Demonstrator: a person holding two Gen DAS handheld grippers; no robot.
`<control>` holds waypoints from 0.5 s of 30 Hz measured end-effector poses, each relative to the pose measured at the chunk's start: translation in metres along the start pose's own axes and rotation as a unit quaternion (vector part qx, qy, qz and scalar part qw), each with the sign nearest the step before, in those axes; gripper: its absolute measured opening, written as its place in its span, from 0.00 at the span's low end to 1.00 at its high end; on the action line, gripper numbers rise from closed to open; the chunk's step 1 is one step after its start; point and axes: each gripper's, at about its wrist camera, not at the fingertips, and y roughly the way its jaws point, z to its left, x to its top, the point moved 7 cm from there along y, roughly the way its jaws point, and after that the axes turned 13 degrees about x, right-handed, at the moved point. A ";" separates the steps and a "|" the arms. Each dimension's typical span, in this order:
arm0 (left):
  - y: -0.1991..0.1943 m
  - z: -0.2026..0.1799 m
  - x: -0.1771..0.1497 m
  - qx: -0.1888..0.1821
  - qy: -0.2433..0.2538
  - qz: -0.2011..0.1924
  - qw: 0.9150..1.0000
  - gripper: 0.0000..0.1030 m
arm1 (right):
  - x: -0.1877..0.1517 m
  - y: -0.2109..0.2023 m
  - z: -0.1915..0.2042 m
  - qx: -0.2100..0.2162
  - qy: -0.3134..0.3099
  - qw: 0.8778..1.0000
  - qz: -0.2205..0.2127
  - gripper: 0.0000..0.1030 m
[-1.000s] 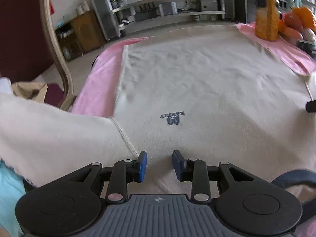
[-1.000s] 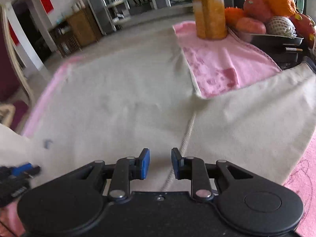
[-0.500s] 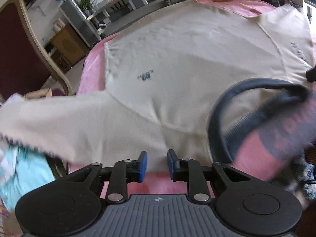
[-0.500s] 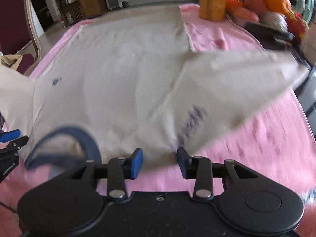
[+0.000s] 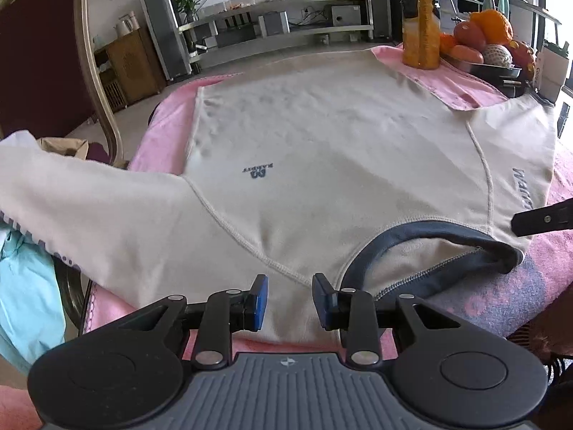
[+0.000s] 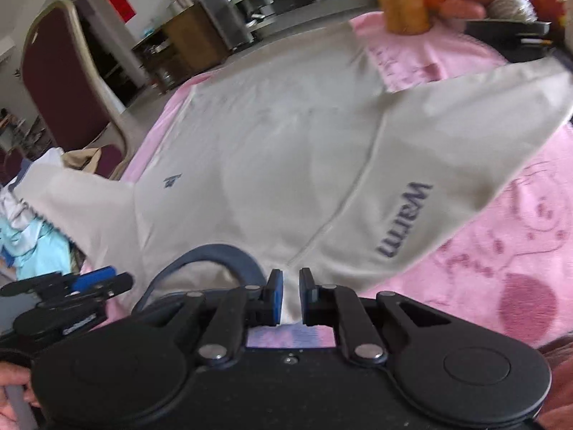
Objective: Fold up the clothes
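A beige long-sleeved shirt (image 5: 340, 150) lies spread front up on the pink tablecloth (image 5: 161, 132), its dark blue collar (image 5: 429, 236) nearest to me. My left gripper (image 5: 290, 301) hovers at the shoulder seam left of the collar. Its jaws are opening, with cloth under the gap and no pad pressing on it. In the right wrist view, the shirt (image 6: 286, 165) shows a "Warm" print on its sleeve. My right gripper (image 6: 290, 297) is at the shoulder right of the collar (image 6: 215, 254). Its jaws are closing, with a strip of shirt cloth filling the narrow gap.
An orange bottle (image 5: 419, 18) and a tray of fruit (image 5: 480, 46) stand at the table's far right corner. A dark red chair (image 6: 61, 82) stands to the left. Light blue clothes (image 5: 25, 304) lie under the left sleeve, which hangs over the table edge.
Both grippers drew back from the middle of the shirt to its collar edge. The right jaws have narrowed onto the cloth. The left jaws stand wider than half a second ago.
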 end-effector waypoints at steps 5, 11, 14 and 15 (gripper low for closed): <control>0.006 -0.009 -0.001 -0.029 -0.002 0.004 1.000 0.31 | -0.002 0.012 0.006 0.040 0.023 0.999 0.008 0.11; 0.009 -0.021 -0.012 -0.044 0.034 0.020 0.998 0.31 | -0.015 0.029 0.015 0.015 -0.031 0.998 0.054 0.09; 0.005 -0.016 -0.014 -0.041 0.030 0.030 0.998 0.31 | -0.019 0.023 0.019 0.008 -0.043 0.997 0.059 0.09; 0.004 -0.013 -0.015 -0.041 0.026 0.032 0.998 0.31 | -0.020 0.019 0.019 0.007 -0.041 0.997 0.058 0.09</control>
